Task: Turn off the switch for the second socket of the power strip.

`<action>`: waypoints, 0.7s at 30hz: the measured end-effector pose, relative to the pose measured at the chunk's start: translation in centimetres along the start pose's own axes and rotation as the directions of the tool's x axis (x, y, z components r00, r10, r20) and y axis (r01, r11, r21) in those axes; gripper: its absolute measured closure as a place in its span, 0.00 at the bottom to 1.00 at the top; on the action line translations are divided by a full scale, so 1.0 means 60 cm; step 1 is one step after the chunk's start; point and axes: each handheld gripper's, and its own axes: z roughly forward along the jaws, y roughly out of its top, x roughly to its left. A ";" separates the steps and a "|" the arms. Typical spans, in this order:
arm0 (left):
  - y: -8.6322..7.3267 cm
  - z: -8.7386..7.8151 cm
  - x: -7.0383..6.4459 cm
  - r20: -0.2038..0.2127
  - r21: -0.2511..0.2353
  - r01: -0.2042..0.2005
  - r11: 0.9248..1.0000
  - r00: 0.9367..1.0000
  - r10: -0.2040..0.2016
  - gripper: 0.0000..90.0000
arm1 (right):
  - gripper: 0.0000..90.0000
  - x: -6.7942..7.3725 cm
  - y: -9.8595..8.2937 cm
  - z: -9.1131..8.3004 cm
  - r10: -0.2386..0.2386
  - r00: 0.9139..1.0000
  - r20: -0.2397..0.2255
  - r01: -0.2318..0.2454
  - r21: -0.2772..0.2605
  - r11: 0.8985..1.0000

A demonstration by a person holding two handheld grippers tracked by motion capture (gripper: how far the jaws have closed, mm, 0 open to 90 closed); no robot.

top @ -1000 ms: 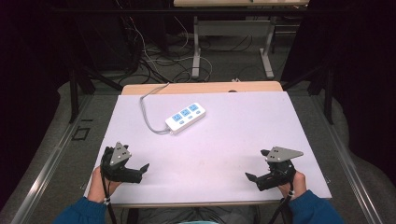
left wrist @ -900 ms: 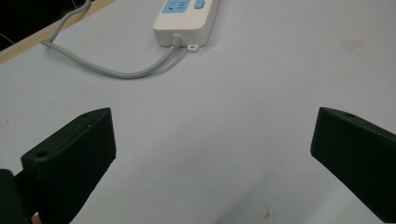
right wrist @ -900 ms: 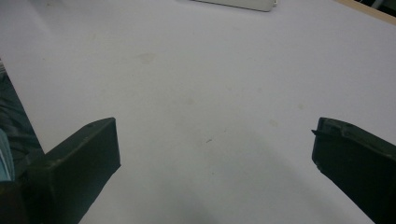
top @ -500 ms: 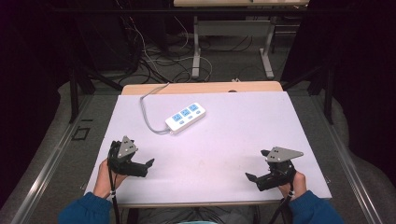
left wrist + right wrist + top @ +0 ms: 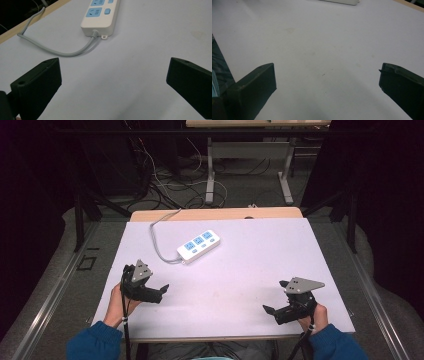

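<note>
Both jaws wide and empty: left gripper (image 5: 161,291) aims at the power strip (image 5: 199,246), likely lining up a grab, right gripper (image 5: 270,311) parked near table (image 5: 260,265) edge.

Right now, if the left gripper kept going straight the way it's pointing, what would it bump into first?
Probably the power strip, at its cord end; only bare table lies between, though depth is hard to judge.

A lab: dark curtains (image 5: 30,195), tangled floor cables (image 5: 165,175), white-covered work table (image 5: 240,270).
</note>
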 end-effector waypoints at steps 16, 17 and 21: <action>0.031 0.038 0.014 0.007 0.018 -0.006 1.000 1.000 0.006 0.00 | 0.01 0.000 0.000 0.002 -0.013 1.000 0.000 0.013 0.003 1.000; 0.035 0.041 0.017 0.009 0.023 -0.013 1.000 1.000 0.013 0.00 | 0.01 0.001 0.000 0.002 -0.009 1.000 0.000 0.009 0.007 1.000; 0.047 0.055 0.021 0.022 0.019 0.002 1.000 1.000 -0.002 0.00 | 0.01 0.000 -0.001 0.002 -0.008 1.000 0.002 0.008 0.004 1.000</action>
